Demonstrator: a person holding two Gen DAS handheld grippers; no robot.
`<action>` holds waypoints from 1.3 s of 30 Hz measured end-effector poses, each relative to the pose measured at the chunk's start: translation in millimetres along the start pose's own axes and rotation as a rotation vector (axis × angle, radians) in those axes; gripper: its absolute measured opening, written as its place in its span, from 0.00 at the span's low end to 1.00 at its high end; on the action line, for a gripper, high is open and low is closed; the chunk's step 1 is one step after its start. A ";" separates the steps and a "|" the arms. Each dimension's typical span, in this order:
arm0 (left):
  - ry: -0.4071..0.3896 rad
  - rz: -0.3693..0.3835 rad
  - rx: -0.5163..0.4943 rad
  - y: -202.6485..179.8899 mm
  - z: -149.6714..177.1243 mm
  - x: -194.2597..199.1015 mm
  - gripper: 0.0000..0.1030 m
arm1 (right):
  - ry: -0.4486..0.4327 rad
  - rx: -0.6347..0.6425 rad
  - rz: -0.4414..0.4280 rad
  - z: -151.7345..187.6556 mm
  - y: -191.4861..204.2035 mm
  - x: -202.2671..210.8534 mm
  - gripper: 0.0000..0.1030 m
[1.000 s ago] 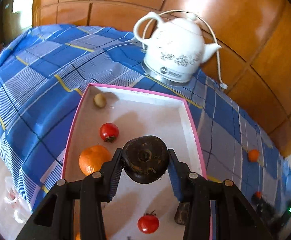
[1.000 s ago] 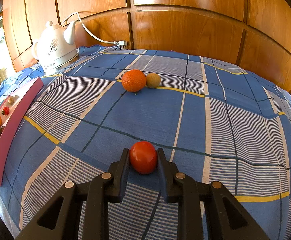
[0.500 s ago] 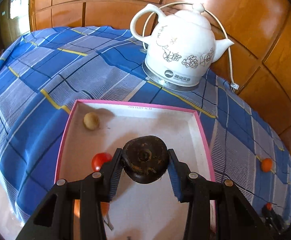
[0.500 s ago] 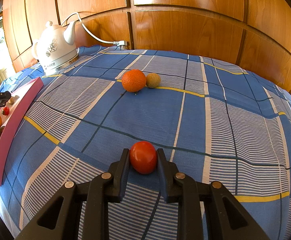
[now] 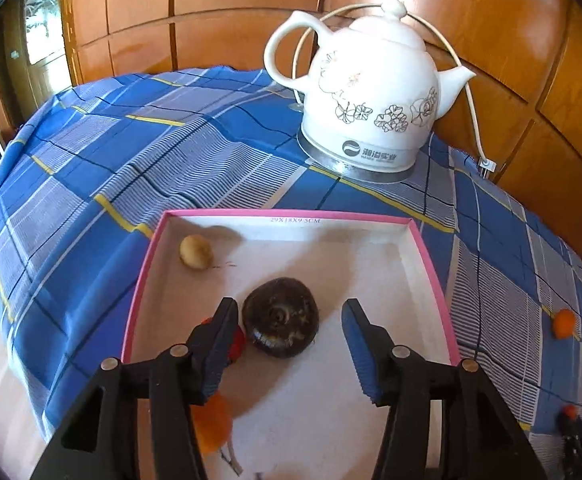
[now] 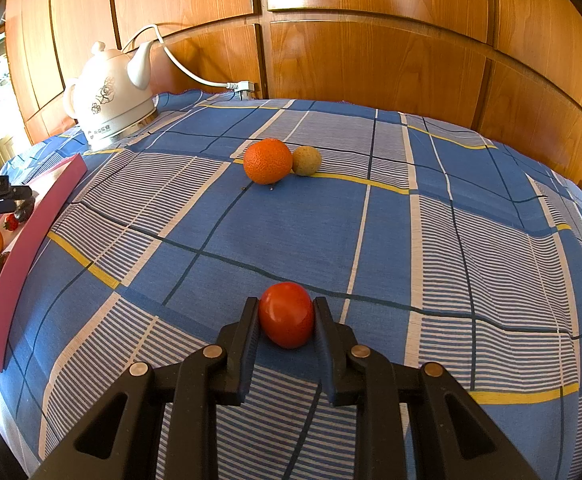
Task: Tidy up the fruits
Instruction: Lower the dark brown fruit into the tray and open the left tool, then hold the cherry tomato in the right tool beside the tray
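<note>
Left gripper (image 5: 291,312) fingers have just been opening; they now stand apart, and the dark round fruit (image 5: 280,317) lies between them on the floor of the pink-rimmed box (image 5: 431,264), no pad pressing it. Right gripper (image 6: 287,316) fingers clamped on a red tomato (image 6: 287,314) at the near part of the blue checked cloth (image 6: 311,224). Orange (image 6: 268,161) and small tan fruit (image 6: 306,160) sit touching, farther back.

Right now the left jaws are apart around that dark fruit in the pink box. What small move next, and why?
Probably lift the left gripper straight up and back out of the pink-rimmed box. Its jaws have just been opening, and the dark fruit sits on the box floor with a clear gap to the right finger, so it looks released. The right gripper is clamped on a red tomato, likely next in.
</note>
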State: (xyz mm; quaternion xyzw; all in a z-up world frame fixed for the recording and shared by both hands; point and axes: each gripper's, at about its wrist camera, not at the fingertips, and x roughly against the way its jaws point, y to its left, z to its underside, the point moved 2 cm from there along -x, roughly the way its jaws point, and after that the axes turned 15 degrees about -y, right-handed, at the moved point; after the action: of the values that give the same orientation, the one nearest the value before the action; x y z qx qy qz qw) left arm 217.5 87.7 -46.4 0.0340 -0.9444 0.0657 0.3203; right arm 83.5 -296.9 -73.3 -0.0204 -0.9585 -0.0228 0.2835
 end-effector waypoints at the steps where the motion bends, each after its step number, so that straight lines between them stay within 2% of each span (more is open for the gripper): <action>1: -0.008 -0.004 0.000 -0.2 1.1 4.3 0.54 | 0.000 0.000 0.000 -0.2 -0.2 -0.1 0.26; 9: -0.081 0.016 -0.039 -12.9 11.9 44.8 0.56 | 0.000 0.000 0.000 0.0 -0.3 -0.1 0.26; 19: -0.118 0.065 -0.085 -31.9 25.7 78.8 0.57 | -0.001 0.003 0.002 0.0 0.3 0.2 0.26; 39: -0.110 0.097 -0.110 -44.9 45.7 103.1 0.59 | -0.001 0.000 0.000 -0.3 -0.5 0.5 0.26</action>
State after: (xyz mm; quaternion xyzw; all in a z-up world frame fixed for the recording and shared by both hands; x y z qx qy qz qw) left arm 113.2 34.4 -14.9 -0.0258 -0.9633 0.0270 0.2657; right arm 83.2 -297.4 -72.8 -0.0204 -0.9587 -0.0230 0.2828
